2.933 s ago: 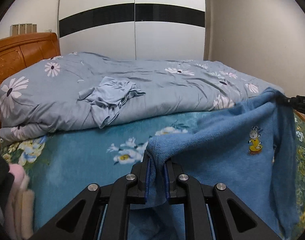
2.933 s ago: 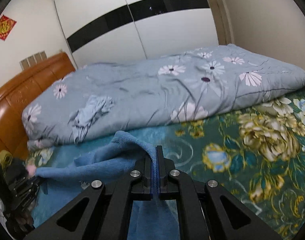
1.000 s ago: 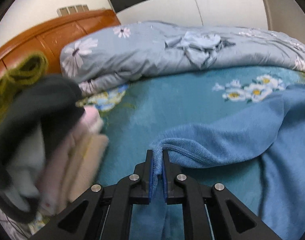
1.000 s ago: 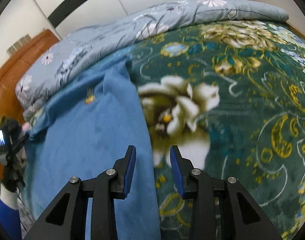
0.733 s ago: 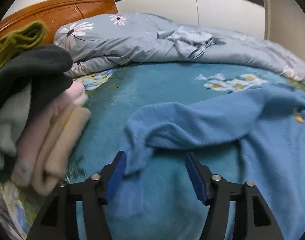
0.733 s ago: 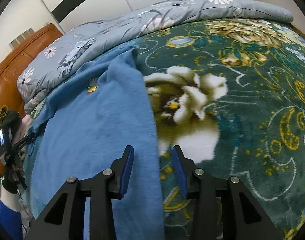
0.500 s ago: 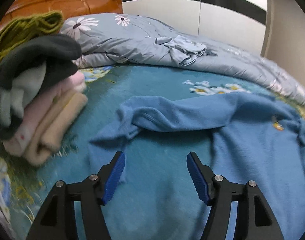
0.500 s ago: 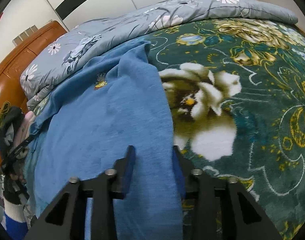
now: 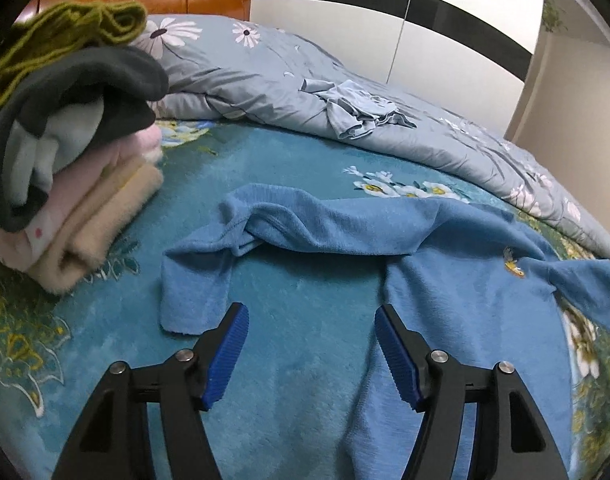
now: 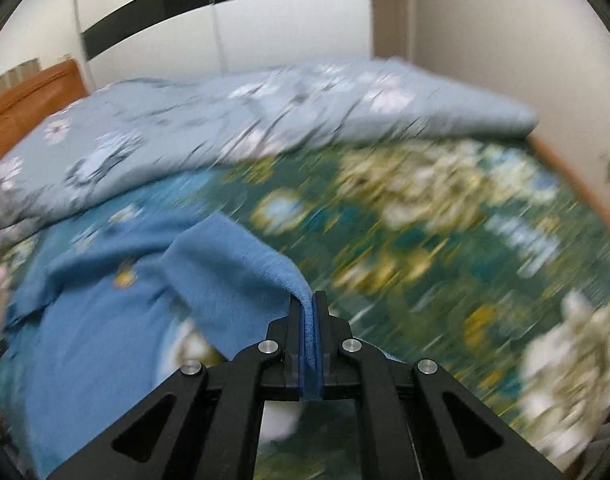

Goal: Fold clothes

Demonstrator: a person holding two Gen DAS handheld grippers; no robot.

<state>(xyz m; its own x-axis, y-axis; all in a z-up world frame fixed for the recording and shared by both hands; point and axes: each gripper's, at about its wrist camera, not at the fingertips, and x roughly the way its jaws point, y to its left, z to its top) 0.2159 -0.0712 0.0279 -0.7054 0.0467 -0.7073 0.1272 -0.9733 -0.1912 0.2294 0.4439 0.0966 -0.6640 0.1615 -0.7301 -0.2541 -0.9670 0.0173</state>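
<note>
- Progress: a stack of folded clothes (image 9: 65, 184) sits at my left on the bed (image 9: 305, 168), so part of the job looks done. The blue sweater (image 9: 465, 280) isn't folded yet.
- My left gripper (image 9: 311, 344) hangs wide open, holding nothing, above the sweater's crumpled sleeve.
- My right gripper (image 10: 310, 320) is clamped on the other sleeve; that view is motion-blurred, so I'd guess it's the cuff.
- The sweater is fleecy, spread front-up, with a small yellow emblem (image 9: 513, 264).
</note>
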